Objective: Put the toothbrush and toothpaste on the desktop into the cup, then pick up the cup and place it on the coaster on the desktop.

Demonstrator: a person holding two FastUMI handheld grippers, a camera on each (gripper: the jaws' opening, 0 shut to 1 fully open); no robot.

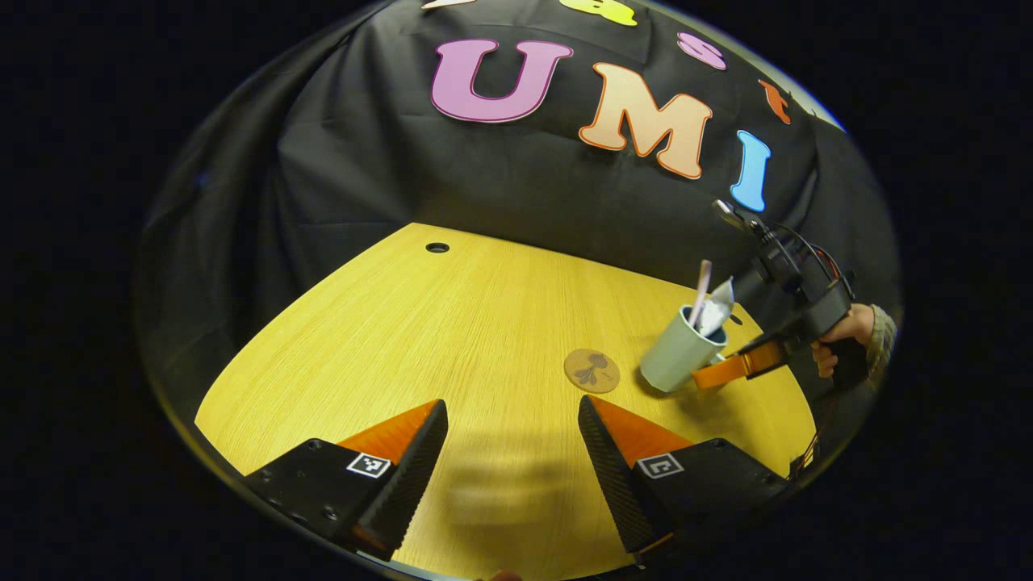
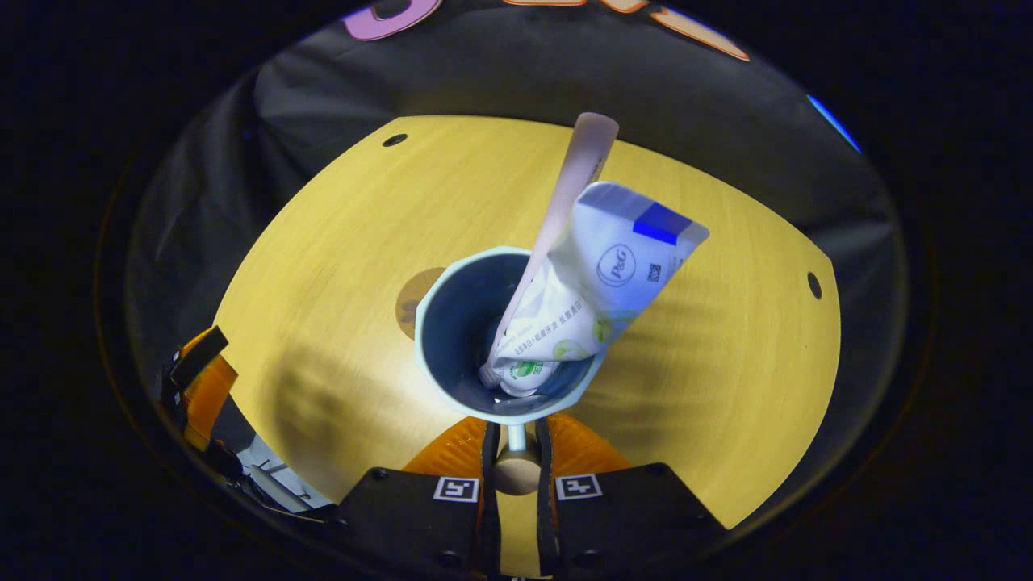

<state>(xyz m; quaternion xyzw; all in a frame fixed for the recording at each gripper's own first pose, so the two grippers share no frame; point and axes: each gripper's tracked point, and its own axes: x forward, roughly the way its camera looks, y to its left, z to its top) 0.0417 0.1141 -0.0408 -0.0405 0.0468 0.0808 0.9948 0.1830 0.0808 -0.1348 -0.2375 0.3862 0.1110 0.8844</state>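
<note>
A pale green cup (image 1: 678,355) leans to the left just right of the round brown coaster (image 1: 591,370). A pink toothbrush (image 1: 700,289) and a white toothpaste tube (image 1: 717,311) stick out of it. My right gripper (image 1: 704,377) holds the cup from the right. In the right gripper view that gripper (image 2: 514,432) is shut on the cup's thin handle, with the cup (image 2: 452,323), toothbrush (image 2: 565,194) and toothpaste tube (image 2: 605,274) right in front. The coaster (image 2: 410,303) peeks out behind the cup's left side. My left gripper (image 1: 511,403) is open over bare table near the front edge.
The yellow wooden table (image 1: 452,323) has a cable hole (image 1: 437,247) at the back. A hand (image 1: 839,343) grips the right tool. The left gripper (image 2: 198,387) also appears at the lower left of the right gripper view, beyond the table edge.
</note>
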